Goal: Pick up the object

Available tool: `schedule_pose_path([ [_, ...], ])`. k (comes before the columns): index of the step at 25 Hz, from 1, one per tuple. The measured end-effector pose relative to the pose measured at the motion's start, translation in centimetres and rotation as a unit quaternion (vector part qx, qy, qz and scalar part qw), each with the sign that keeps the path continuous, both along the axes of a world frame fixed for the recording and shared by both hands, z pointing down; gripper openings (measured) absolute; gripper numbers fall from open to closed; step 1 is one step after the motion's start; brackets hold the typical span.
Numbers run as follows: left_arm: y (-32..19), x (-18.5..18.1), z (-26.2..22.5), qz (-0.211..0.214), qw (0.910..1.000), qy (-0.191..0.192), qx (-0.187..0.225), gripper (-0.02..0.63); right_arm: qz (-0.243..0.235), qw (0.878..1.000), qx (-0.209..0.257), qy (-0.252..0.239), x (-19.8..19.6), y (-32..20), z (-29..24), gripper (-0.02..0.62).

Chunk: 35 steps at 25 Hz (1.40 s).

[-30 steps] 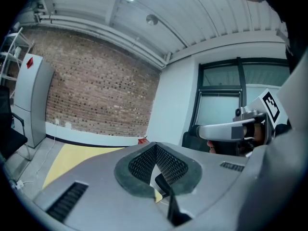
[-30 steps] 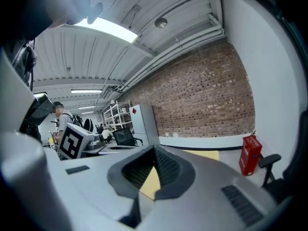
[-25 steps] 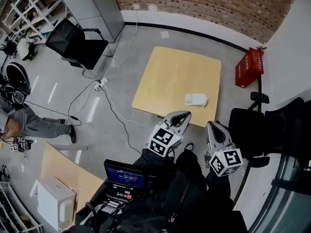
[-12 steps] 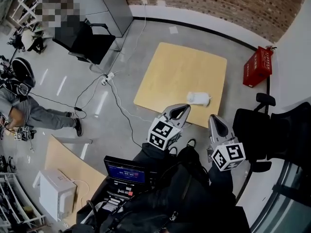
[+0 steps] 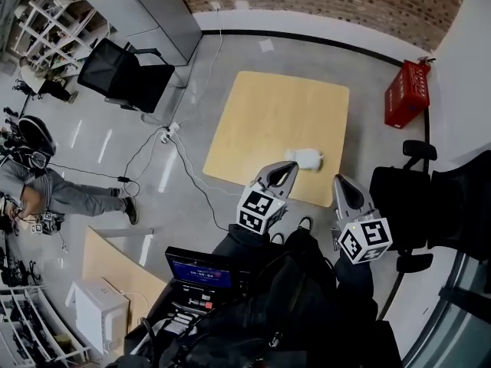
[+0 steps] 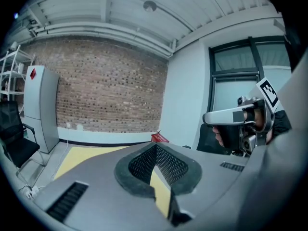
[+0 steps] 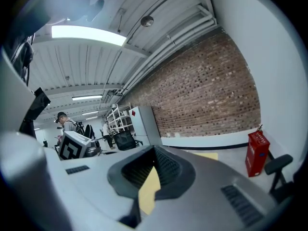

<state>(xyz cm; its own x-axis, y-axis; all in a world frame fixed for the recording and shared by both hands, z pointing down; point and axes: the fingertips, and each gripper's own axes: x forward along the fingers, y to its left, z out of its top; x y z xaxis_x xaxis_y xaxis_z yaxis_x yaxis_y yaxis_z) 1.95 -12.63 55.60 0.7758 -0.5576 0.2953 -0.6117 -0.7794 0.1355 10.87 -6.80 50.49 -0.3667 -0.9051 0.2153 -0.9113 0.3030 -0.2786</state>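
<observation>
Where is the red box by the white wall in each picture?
Head view: red box, upper right, on the floor by the white wall.
Left gripper view: small, mid-picture, below the brick wall.
Right gripper view: right side, on the floor.
Shared landmark: the brick wall.

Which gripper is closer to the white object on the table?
The left gripper: in the head view its tip appears right beside the white object on the wooden table; the right gripper is farther off.
</observation>
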Motion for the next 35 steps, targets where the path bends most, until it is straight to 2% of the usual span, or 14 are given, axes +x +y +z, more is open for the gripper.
schedule_pose_path([
  [5,-1.9,2.4,0.7,-0.001,0.9999,-0.010,0.004,-0.002,-0.004,1.000,0.001,-0.007,2.5,-2.1,0.6,0.005],
  [15,-4.1,4.9,3.4,-0.009,0.9989,-0.043,-0.017,-0.002,-0.007,1.000,-0.001,-0.017,6.2,-4.4,1.2,0.005],
  [24,-4.8,4.3,9.9,0.006,0.9915,-0.120,-0.051,-0.002,0.001,0.999,-0.029,-0.014,6.9,-5.2,2.7,0.005],
  [29,-4.9,4.8,15.2,0.041,0.9791,-0.188,-0.064,-0.002,0.021,0.998,-0.053,-0.008,8.3,-4.9,4.1,0.005],
  [35,-5.0,4.9,21.7,0.101,0.9497,-0.290,-0.060,-0.002,0.036,0.997,-0.069,-0.001,9.2,-5.4,4.7,0.005],
])
